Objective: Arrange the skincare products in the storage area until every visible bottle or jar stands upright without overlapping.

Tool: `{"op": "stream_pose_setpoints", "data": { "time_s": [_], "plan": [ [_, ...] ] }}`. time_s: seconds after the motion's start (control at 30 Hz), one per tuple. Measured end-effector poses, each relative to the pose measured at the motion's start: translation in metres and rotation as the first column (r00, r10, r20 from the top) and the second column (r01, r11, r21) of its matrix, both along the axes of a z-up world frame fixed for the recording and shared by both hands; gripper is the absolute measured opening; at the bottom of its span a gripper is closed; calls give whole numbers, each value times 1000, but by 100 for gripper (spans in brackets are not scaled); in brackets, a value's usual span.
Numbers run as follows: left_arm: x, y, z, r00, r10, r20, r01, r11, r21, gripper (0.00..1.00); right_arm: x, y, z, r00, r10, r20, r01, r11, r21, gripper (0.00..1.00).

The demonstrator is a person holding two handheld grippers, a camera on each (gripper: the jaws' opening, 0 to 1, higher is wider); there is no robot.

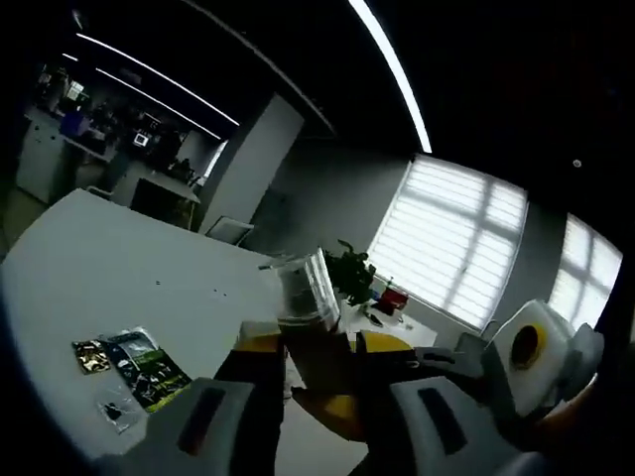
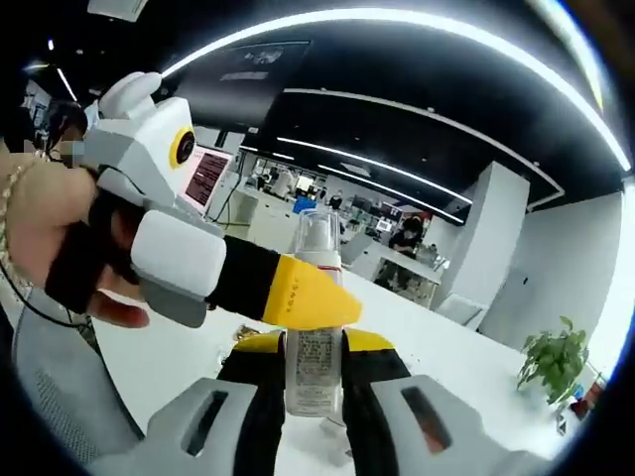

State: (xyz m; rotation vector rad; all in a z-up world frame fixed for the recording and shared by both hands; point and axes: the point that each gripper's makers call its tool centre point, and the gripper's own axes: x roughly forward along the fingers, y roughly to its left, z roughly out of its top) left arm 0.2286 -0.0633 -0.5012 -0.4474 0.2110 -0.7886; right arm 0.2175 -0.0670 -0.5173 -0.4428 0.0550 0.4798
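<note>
A broad white table (image 1: 119, 268) lies below, with flat printed sachets (image 1: 134, 362) lying near its edge. Both grippers meet at one clear plastic bottle (image 2: 316, 327) held in the air, its long axis upright. The right gripper (image 2: 316, 367) clamps its labelled body; the left gripper (image 2: 298, 293) crosses from the side, yellow tips clenched around it higher up, so either could set it down.

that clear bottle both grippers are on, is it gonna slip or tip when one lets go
The clear bottle looks smooth and glossy, so it may slip in a light grip. It is tall and narrow with a clear cap, so it would probably tip easily if set down off-centre. The right gripper clamps its lower body and the left gripper also holds it, which probably steadies it.
</note>
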Motion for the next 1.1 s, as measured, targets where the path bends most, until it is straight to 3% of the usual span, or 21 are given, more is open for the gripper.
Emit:
{"op": "stream_pose_setpoints", "data": {
  "time_s": [0.17, 0.23, 0.3, 0.37, 0.47, 0.5, 0.53, 0.6, 0.63, 0.73, 0.77, 0.83, 0.93, 1.03, 1.1],
  "plan": [
    [-1, 5, 2, 1000, -6, 6, 6, 999, -31, 19, -3, 0, 3, 1000, 19, 11, -19, 1000, -2, 20],
    [-2, 7, 5, 999, -37, -10, 36, 995, -95, 18, -5, 3, 7, 999, 45, 21, -46, 999, 5, 21],
    [-2, 11, 9, 997, -77, 17, 78, 990, -121, 18, -8, 8, 10, 995, 98, -3, -97, 993, 61, 21],
    [-7, 12, 11, 990, -138, 30, 141, 981, -134, 18, -11, 12, 8, 983, 177, -37, -173, 981, 90, 23],
    [-15, 14, 19, 977, -203, 67, 211, 966, -151, 18, -22, 21, 19, 951, 298, -86, -276, 939, 207, 25],
    [-23, 15, 25, 960, -264, 90, 275, 949, -153, 17, -24, 22, 22, 944, 319, -79, -296, 930, 220, 26],
    [-26, 15, 27, 953, -288, 97, 300, 941, -155, 17, -30, 28, 23, 915, 387, -113, -343, 895, 286, 26],
    [-35, 17, 32, 922, -358, 146, 373, 923, -93, 17, -35, 29, 26, 889, 437, -139, -371, 863, 342, 25],
    [-39, 17, 34, 909, -386, 160, 401, 913, -79, 17, -41, 31, 30, 857, 496, -142, -418, 829, 372, 25],
    [-58, 16, 40, 839, -510, 191, 521, 853, -14, 17, -54, 35, 32, 788, 593, -164, -498, 772, 395, 23],
    [-63, 15, 42, 817, -539, 204, 549, 836, 8, 17, -56, 36, 32, 774, 609, -171, -510, 761, 401, 23],
    [-73, 13, 47, 776, -590, 225, 602, 798, 15, 16, -61, 41, 31, 733, 658, -173, -551, 723, 416, 23],
    [-80, 12, 51, 732, -639, 235, 655, 756, 15, 16, -71, 46, 35, 674, 713, -192, -559, 662, 499, 22],
    [-83, 14, 53, 689, -680, 249, 694, 718, 42, 16, -77, 47, 38, 634, 745, -207, -551, 623, 555, 21],
    [-80, 13, 52, 683, -688, 246, 696, 715, 68, 16, -74, 45, 36, 657, 723, -214, -536, 648, 542, 20]
  ]
}}
